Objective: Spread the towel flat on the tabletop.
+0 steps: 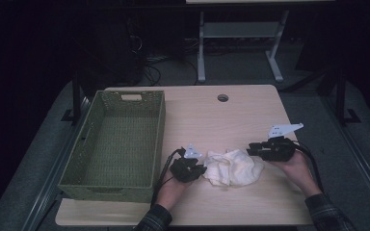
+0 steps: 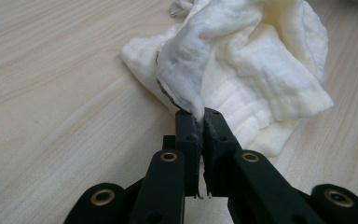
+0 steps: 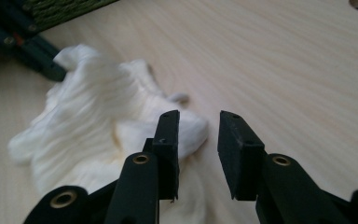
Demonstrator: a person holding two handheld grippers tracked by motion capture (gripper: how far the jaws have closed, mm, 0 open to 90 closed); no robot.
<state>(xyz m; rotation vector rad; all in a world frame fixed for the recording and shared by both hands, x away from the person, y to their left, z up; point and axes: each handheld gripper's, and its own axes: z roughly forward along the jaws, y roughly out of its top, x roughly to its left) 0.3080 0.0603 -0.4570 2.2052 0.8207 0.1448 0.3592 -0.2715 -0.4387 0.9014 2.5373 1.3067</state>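
A crumpled white cloth lies on the pale wooden worktop, between the two claws a person holds. The left claw has its jaws pressed together on a pinched fold of the cloth, which rises straight up from its tips, the bulk of the fabric heaped just beyond and to the right of them. The right claw stands with its jaws apart, gripping nothing; the cloth sits just ahead and to the left of it, one jaw crossing in front of the fabric's edge. A green woven basket stands beside the left claw, on the side away from the cloth.
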